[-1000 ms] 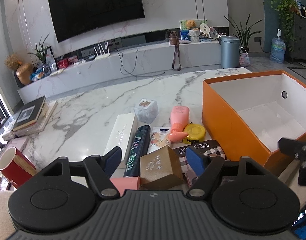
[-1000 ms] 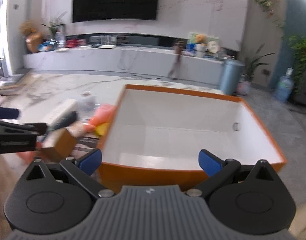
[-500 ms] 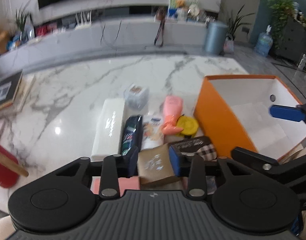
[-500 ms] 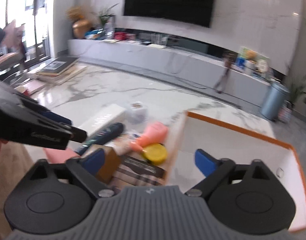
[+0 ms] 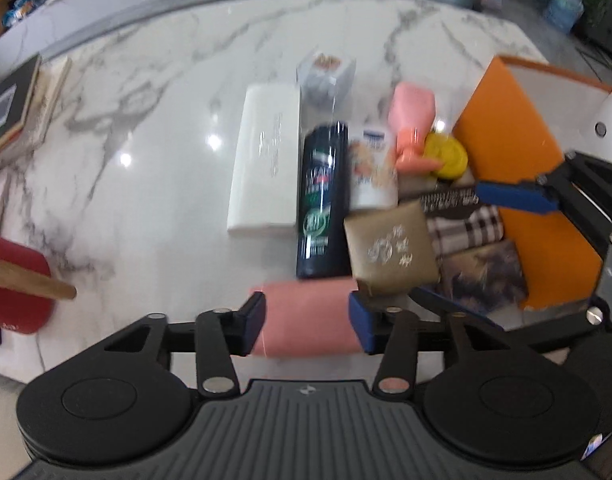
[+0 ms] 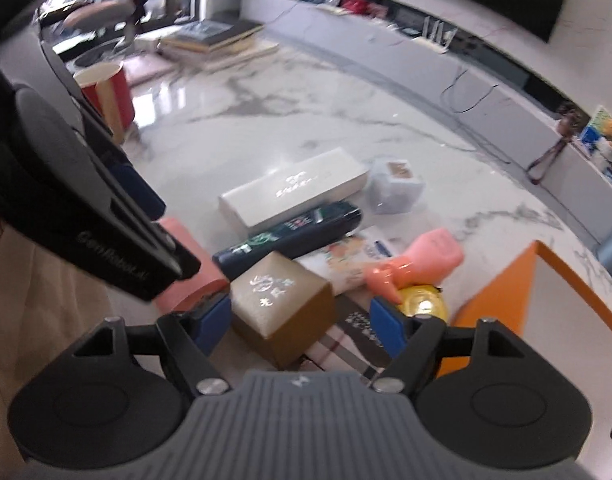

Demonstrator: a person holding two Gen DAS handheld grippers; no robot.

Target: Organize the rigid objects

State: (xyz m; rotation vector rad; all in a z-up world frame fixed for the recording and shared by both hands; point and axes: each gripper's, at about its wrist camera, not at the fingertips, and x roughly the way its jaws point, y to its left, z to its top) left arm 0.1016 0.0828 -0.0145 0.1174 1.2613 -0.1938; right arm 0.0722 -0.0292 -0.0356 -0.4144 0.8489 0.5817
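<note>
A cluster of objects lies on the marble table beside an orange box (image 5: pixel 510 148). My left gripper (image 5: pixel 308 326) is open with its jaws on either side of a pink block (image 5: pixel 306 320). My right gripper (image 6: pixel 301 320) is open around a gold-brown box (image 6: pixel 281 304), not touching it; that box also shows in the left wrist view (image 5: pixel 390 248). Nearby lie a dark bottle (image 5: pixel 322 200), a white long box (image 5: pixel 267 156), a pink bottle (image 5: pixel 412 120), a yellow round tin (image 5: pixel 446 156) and plaid packets (image 5: pixel 462 228).
A red mug (image 5: pixel 13 292) stands at the table's left edge. Books (image 5: pixel 9 108) are stacked at the far left. A small clear cube box (image 5: pixel 326 76) sits behind the cluster. The orange box (image 6: pixel 546 304) is at the right.
Both grippers dropped toward the cluster. My left gripper opened wider and shifted from the gold-brown box to the pink block. My right gripper swung left from the orange box to the gold-brown box.
</note>
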